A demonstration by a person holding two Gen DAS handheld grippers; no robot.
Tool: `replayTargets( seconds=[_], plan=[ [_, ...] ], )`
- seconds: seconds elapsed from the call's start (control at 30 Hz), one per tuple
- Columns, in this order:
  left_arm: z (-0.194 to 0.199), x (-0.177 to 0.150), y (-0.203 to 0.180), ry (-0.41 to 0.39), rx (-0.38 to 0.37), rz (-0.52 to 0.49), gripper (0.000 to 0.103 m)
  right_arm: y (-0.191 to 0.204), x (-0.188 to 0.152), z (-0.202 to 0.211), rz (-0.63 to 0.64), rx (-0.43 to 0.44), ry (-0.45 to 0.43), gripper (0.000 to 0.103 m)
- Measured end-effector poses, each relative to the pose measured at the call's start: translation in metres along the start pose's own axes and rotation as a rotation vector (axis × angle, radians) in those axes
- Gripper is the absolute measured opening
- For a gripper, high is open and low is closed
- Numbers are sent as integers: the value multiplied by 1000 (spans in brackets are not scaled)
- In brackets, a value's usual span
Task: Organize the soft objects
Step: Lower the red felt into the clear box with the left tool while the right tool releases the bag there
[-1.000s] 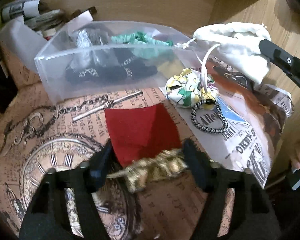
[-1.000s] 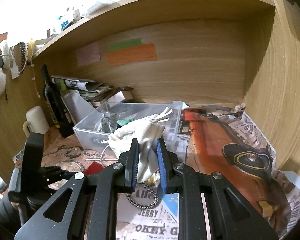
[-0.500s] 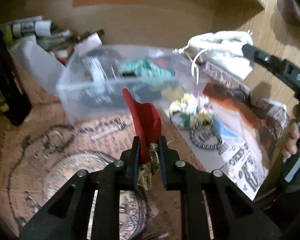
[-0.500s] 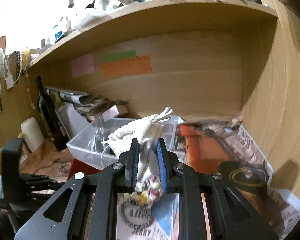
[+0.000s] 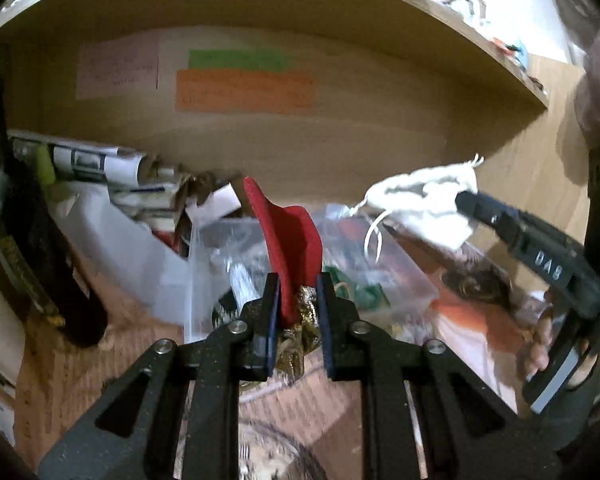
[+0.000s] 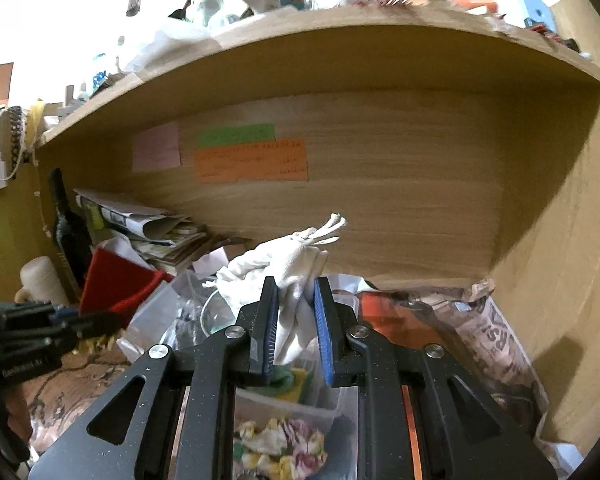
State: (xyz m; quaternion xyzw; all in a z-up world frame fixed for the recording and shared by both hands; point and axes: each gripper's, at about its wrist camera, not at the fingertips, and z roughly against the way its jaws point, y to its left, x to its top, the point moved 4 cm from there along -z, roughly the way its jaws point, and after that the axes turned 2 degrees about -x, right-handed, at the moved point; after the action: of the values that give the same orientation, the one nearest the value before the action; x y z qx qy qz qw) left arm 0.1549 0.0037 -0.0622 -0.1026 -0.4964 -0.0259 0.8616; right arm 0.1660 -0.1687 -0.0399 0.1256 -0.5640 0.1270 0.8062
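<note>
Your left gripper [image 5: 298, 300] is clamped on the red cloth [image 5: 290, 236], which stands up from between the fingers with a gold scrap [image 5: 300, 326] bunched below it. How much of the gold scrap the pads actually pinch is hidden behind the cloth. Your right gripper [image 6: 296, 300] is closed on the white pouch [image 6: 284, 270]; its knotted cords point up and to the right, and its lower end hangs out of sight behind the fingers.

Both loads are held up off the table. In your left view the clear bin [image 5: 380, 268] sits just beyond the red cloth, but motion blur smears its contents; only a green patch can be made out. In your right view the bin's near wall shows under the fingers, and the floral scrunchie [image 6: 278, 446] lies below, partly cut off by the gripper body.

Your two grippers are near each other: the red cloth shows at the left edge of your right view, the white pouch to the right in your left view. The shelf [image 6: 340, 40] overhangs above, the wood side panel [image 6: 572, 208] closes the right, and a dark bottle [image 6: 66, 220] and a paper stack [image 6: 152, 232] crowd the left. Crumpled newspaper [image 6: 488, 328] covers the table to the right of the bin.
</note>
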Motion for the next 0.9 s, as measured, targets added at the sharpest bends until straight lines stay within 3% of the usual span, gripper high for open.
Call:
replayTargets(
  seconds=[0.33,0.7,0.9],
  plan=[
    [-63,15,4,80,4,1,17,1,-13,-59,30,-30,123,16],
    [-126,-3,5,207,15,-26,17,-2,-42,-103,48,-44,277,16],
    [-133,-10,0,227,37,-52,29,1,-48,-108,66,-51,311,20]
  ],
)
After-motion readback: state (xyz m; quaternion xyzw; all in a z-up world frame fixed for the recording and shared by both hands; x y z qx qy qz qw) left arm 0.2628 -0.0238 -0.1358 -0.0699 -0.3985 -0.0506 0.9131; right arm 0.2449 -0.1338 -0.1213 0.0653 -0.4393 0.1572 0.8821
